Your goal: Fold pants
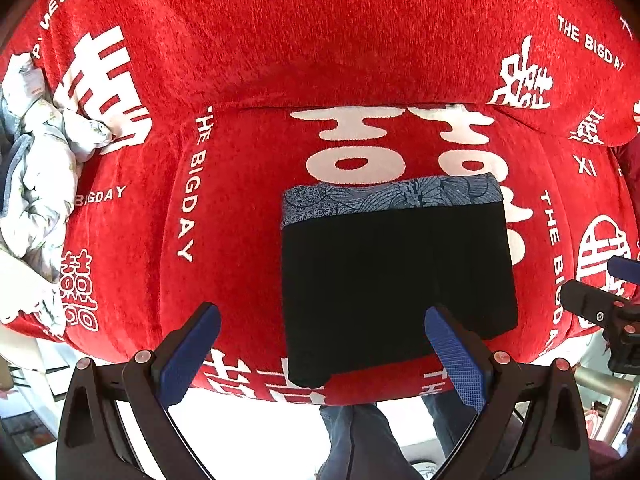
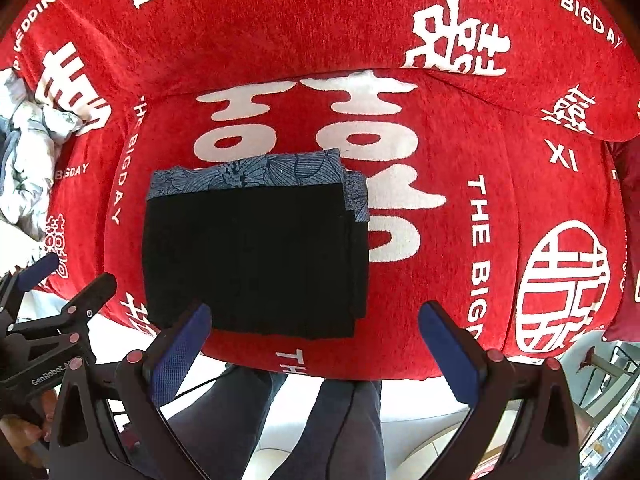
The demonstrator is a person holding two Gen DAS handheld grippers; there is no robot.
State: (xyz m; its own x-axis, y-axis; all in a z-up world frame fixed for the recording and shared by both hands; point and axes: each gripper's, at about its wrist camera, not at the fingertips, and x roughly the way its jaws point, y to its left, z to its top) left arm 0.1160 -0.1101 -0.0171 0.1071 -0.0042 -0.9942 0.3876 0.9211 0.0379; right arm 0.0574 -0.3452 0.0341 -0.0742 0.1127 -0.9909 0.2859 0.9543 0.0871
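The dark black cloth pants with a blue patterned waistband lie folded into a neat flat square on the red plush sofa seat with white letters, just in front of both tools. The left hand-held gripper is spread wide and holds nothing; the pants sit ahead of it and a bit to its right, with its right finger over their near edge. The right hand-held gripper is spread wide and empty too, and the pants are ahead of it, a bit to its left. The pants look soft, light and floppy, so I think the stack could slide apart if pulled by one layer. A good place to grab is the near edge, pinching all layers together. A crumpled white flowery cloth lies far to the left.
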